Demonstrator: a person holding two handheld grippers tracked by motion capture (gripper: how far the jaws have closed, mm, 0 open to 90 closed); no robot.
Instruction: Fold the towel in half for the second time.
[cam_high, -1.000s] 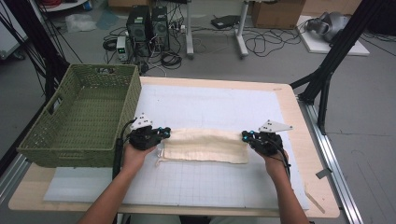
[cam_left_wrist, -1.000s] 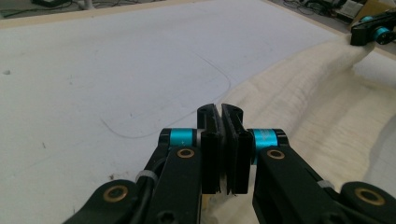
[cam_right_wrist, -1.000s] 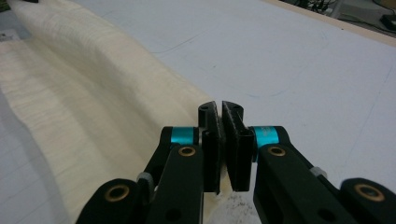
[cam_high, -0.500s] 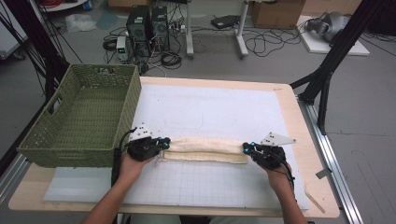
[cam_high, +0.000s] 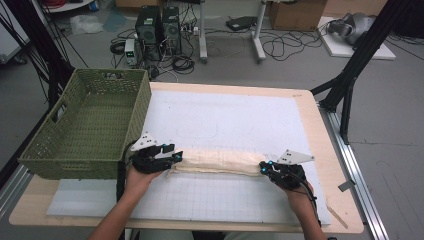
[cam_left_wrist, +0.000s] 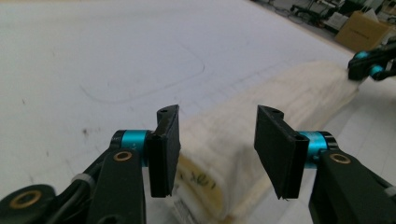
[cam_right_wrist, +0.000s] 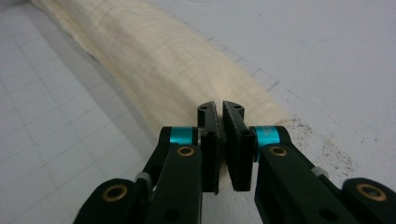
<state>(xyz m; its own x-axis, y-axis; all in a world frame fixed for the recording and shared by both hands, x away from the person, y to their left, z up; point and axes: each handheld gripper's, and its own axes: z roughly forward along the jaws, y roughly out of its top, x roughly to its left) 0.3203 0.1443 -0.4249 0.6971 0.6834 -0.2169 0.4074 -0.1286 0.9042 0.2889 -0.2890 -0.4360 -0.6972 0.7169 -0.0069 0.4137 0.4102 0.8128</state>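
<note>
A folded cream towel lies in a long strip across the tabletop beside a green wicker basket. The right gripper clenches one end to anchor it — the left gripper, jaws released, straddles the other.

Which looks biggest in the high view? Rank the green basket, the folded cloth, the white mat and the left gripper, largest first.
1. white mat, covering most of the tabletop
2. green basket
3. folded cloth, a long narrow strip
4. left gripper, clearly smallest
The basket stands tall, so its height adds to how large it looks.
</note>
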